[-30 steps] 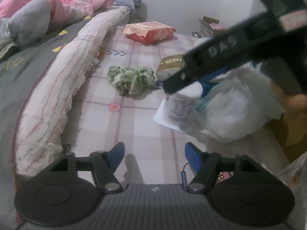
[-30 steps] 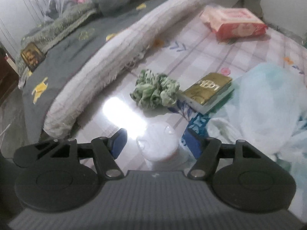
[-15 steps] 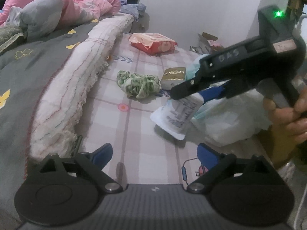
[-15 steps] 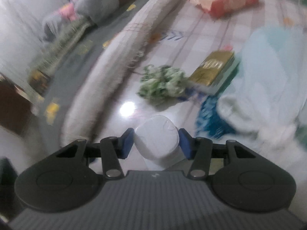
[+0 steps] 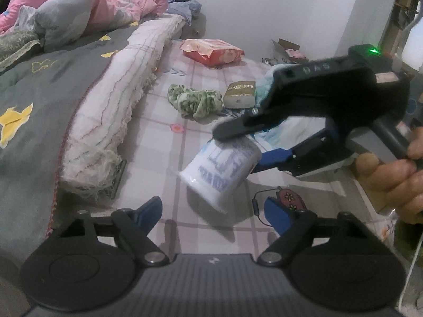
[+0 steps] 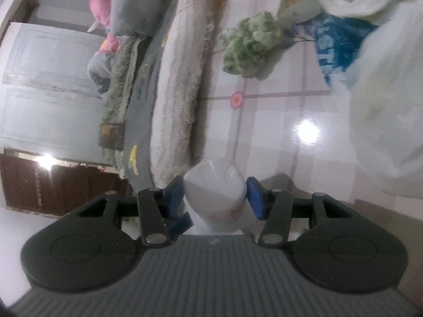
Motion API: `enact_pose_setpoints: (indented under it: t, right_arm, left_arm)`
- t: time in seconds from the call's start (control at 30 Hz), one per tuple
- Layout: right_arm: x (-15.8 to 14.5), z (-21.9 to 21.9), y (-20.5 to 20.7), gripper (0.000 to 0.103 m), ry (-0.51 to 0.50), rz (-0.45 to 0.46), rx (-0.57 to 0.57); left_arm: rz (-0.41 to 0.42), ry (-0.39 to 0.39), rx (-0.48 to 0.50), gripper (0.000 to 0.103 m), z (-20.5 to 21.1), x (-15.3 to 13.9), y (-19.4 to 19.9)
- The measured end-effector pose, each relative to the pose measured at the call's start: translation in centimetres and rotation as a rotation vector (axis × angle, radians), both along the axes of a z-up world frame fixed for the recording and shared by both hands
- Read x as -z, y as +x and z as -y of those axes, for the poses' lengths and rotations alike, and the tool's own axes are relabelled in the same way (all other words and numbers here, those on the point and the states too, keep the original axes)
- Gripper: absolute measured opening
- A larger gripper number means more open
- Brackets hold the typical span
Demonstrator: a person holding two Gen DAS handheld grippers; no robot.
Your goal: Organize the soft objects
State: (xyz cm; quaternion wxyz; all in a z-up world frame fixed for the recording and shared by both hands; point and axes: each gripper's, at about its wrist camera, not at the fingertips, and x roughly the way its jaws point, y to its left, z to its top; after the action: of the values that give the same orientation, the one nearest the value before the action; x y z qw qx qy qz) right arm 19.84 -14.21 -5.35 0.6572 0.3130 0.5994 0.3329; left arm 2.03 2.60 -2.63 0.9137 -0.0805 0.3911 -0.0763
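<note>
In the left view the left hand-held gripper (image 5: 212, 210) gapes empty above the bed (image 5: 185, 142) while the right hand-held gripper (image 5: 238, 145) lifts a tilted white pack (image 5: 220, 170); the right view shows its fingers (image 6: 254, 197) clamped on that pack (image 6: 215, 192).

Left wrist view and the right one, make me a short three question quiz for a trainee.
1. True or false: the right gripper is shut on the white pack.
2. Which lies nearest the green cloth? A gold box B red packet C pink bedding
3. Fill in: the left gripper is ___.

Key: 1 true; 2 A; 3 open.
</note>
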Motion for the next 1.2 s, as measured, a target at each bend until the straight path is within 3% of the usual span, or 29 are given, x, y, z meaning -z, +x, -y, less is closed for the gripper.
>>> enact_pose_setpoints:
  t: [0.27,0.5,0.63,0.73,1.2]
  right_arm:
    - [0.0,2.2,-1.1,0.054,-0.056,0.011,0.074]
    - [-1.2,3.6,-2.1,0.054,-0.127,0.083,0.103]
    - [-1.7,4.0,-2.4,0.052,-0.095,0.111,0.122]
    - [-1.0,3.8,-2.2,0.049,-0.063,0.083,0.127]
    - [3.0,6.7,-2.7,0.048,0.112,-0.107,0.259]
  left_arm:
    - [0.013,0.016,0.027,0.071,0.8,-0.1,0.4]
    - [0.030,0.044,0.052,0.063,1.6,-0.2,1.0]
    - [0.039,0.047,0.075,0.056,2.2,-0.4,1.3]
    - [0.053,0.041,0.101,0.050,2.8,-0.6,1.5]
    - [0.112,0.074,0.160,0.053,5.4,-1.9,2.6]
